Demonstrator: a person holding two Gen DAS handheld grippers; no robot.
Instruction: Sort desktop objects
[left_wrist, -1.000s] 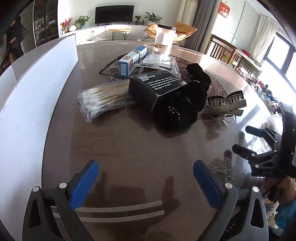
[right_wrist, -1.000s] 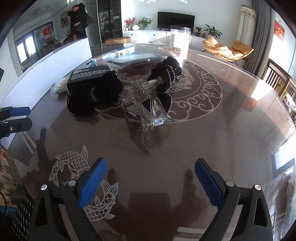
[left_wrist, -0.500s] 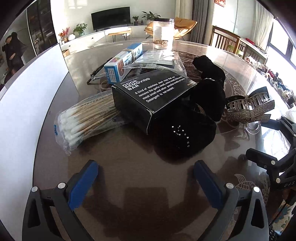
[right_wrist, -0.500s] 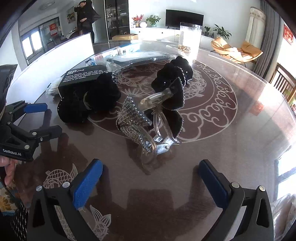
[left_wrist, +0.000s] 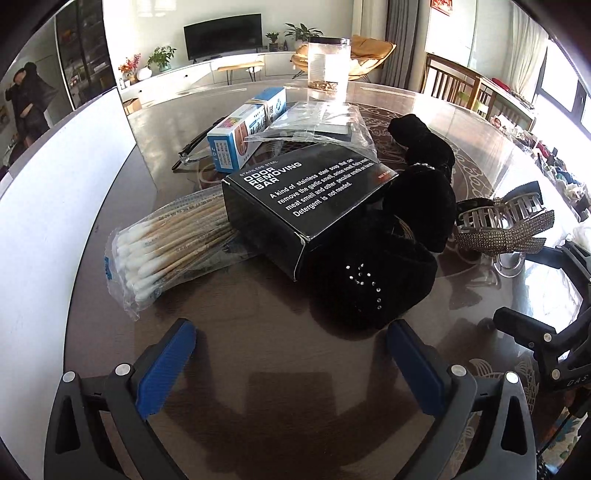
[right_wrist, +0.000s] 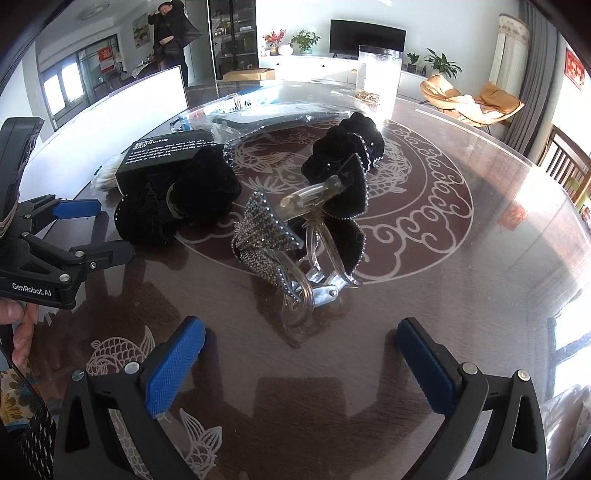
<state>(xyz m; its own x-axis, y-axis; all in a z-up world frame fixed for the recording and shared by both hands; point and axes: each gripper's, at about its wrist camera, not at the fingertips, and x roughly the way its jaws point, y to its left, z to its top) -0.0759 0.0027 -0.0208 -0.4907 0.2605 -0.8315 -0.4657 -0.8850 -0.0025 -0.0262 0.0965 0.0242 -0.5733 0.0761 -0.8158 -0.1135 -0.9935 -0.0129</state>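
Glass-topped table (left_wrist: 258, 317); both jaws wide, empty; black box (left_wrist: 306, 199) ahead.

Both low, close (sharing black box (left_wrist: 306, 199)).

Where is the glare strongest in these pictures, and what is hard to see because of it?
Right wrist view: sunlight washes out the table at the right edge and the clear jar. Left wrist view: the window at right is blown out; the black scrunchie loses detail.
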